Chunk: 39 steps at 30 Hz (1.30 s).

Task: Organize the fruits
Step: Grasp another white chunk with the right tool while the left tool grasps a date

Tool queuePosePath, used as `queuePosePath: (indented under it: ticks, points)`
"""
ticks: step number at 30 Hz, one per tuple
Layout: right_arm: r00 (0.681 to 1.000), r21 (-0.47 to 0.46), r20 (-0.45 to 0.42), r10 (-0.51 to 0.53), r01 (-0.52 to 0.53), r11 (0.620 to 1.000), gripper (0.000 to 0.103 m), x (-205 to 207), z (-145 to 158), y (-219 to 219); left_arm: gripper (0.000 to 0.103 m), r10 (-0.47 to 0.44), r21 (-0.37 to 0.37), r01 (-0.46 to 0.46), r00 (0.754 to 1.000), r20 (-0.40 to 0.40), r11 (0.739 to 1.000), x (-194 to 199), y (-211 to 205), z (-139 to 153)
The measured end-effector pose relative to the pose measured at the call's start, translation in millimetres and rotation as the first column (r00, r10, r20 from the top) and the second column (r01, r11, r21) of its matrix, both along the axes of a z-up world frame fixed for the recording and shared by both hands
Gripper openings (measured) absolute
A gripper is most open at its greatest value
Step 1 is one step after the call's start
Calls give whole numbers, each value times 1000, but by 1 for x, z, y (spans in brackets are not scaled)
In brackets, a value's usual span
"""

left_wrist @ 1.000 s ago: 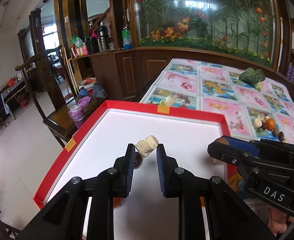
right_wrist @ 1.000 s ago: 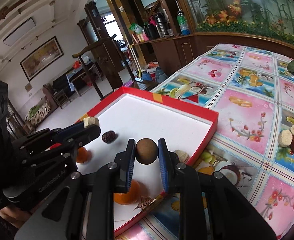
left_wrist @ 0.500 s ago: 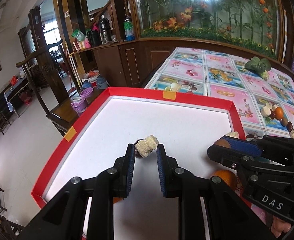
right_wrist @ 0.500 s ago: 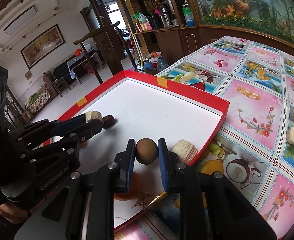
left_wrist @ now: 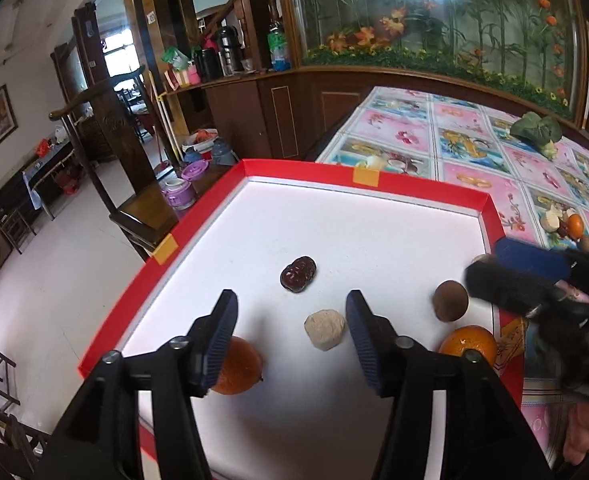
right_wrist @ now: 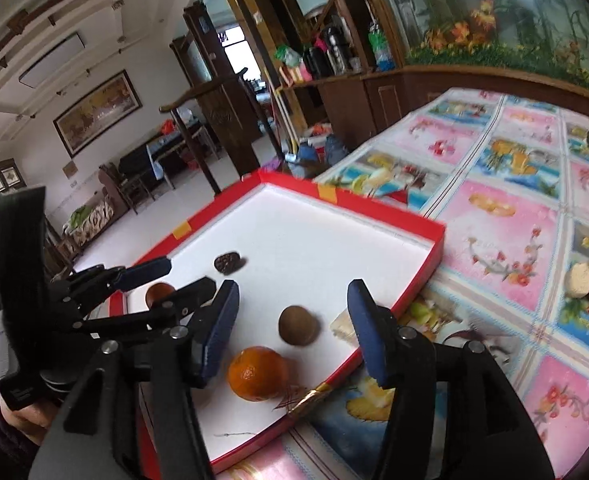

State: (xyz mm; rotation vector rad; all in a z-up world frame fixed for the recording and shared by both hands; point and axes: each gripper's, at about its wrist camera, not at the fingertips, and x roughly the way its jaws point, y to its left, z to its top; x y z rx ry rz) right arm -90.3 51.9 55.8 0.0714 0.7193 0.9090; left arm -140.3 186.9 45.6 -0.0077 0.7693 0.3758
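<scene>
Since 0.5 s ago, both my grippers have released: the beige piece (left_wrist: 325, 329) and brown fruit (right_wrist: 297, 325) now lie on the red tray (left_wrist: 418, 191) floor. My left gripper (left_wrist: 291, 334) and right gripper (right_wrist: 293, 322) stand wide, empty. 2 oranges (left_wrist: 236, 368) and a dark date (left_wrist: 298, 273) lie nearby.

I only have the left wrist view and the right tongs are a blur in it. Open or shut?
Observer: Open. The right tongs are spread wide and grip nothing.
Operator: Where is the brown fruit relative to them?
Observer: The brown round fruit lies on the floor of the red tray, between the fingers and touching neither.
Operator: Anything hidden behind them?
Observer: A pale chunk lies by the tray wall, partly behind one finger.
</scene>
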Motion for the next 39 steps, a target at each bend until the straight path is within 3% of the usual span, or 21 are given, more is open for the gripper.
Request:
queuePosePath:
  ticks: [7, 13, 17, 20, 24, 27, 34, 36, 39]
  points:
    - [986, 105, 25, -162, 159, 982, 58, 14, 20, -82, 58, -24, 10, 24, 1000, 19, 1000, -6, -11, 13]
    - [939, 71, -6, -345, 344, 936, 58, 23, 11, -194, 62, -137, 13, 137, 989, 62, 991, -8, -54, 28]
    - [913, 9, -11, -407, 408, 913, 58, 21, 3, -239, 63, -254, 11, 254, 965, 71, 967, -3, -92, 34]
    - [921, -70, -3, -389, 388, 919, 53, 25, -5, -239, 63, -320, 13, 320, 946, 56, 947, 6, -120, 34]
    - [939, -195, 0, -343, 337, 921, 37, 31, -20, -223, 63, -383, -13, 384, 923, 27, 923, 13, -144, 30]
    - [944, -266, 16, -330, 322, 909, 35, 35, -30, -209, 63, -395, -10, 395, 918, 12, 918, 15, -151, 27]
    - [939, -318, -11, -343, 322, 892, 33, 42, -39, -207, 63, -419, -38, 419, 908, -6, 907, 24, -165, 27]
    - [938, -314, -15, -346, 324, 892, 22, 43, -38, -208, 63, -435, -36, 435, 900, -13, 900, 30, -172, 28]
    - [932, -315, -20, -361, 337, 887, 20, 44, -38, -211, 63, -463, -23, 463, 886, -28, 886, 39, -185, 26]
